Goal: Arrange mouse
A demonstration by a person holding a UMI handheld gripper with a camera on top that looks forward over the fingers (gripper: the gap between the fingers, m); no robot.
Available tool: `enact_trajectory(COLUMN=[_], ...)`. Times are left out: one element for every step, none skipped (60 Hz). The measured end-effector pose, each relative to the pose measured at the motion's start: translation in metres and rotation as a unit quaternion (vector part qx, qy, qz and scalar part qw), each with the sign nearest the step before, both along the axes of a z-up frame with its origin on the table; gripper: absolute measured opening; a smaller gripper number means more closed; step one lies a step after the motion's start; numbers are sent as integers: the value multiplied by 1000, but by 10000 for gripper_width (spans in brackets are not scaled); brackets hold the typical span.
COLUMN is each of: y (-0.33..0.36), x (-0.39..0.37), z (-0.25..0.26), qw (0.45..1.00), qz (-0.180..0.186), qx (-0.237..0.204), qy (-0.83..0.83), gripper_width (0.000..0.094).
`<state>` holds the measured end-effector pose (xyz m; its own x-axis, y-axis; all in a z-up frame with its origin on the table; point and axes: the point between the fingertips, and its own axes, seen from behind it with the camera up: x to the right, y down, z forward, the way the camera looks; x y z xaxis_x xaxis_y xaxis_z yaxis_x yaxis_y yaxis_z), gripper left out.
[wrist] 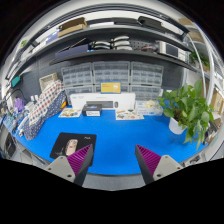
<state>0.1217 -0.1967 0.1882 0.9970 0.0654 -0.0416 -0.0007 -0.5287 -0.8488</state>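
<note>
Gripper view, the only one on offer: the gripper [107, 160] hangs above the near edge of a blue tabletop [120, 138], jaws spread wide, nothing between them. One purple pad [81, 154] shows on the finger at seven o'clock, the other on the finger at five o'clock, with bare blue surface in the gap.

There's the target: the mouse [71, 145], pale, sits on a dark mouse mat [66, 146] at about nine o'clock from the gap, just beyond and outside the seven o'clock fingertip. It is near the finger, not touching it, and not lined up with the opening.

Further out at twelve o'clock runs a wall of small drawer cabinets [110, 78] with a white box [100, 102] in front. A patterned bundle [40, 106] leans at ten o'clock, and a leafy potted plant [188, 108] stands at two o'clock, well apart from the action.

My read: this is the approach step, nothing is grasped, the task is barely started. The next move calls for a swing toward nine o'clock so the mouse falls between the fingers, then a descent and a squeeze across its sides. The catch, as I judge it: the mouse is low and rounded, so the pads need to come down close to the mat without snagging its edge
</note>
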Motion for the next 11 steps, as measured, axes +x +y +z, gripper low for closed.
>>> enact_trajectory(y=[0, 0, -1, -1, -2, -3, -4, -5, -6, -6, -7], x=[1, 1, 2, 2, 3, 3, 3, 3, 3, 2, 2], z=[1, 1, 2, 2, 2, 2, 1, 1, 1, 1, 0], qw=[1000, 1000, 1000, 1000, 1000, 1000, 1000, 1000, 1000, 1000, 1000], qz=[-1, -2, -2, -2, -3, -2, -2, -1, -1, 0, 1], qx=[1, 1, 1, 1, 0, -1, -3, -4, -5, -5, -6], qy=[1, 1, 2, 2, 2, 2, 3, 3, 4, 5, 7], gripper_width=[852, 852, 851, 851, 852, 851, 851, 850, 851, 850, 850])
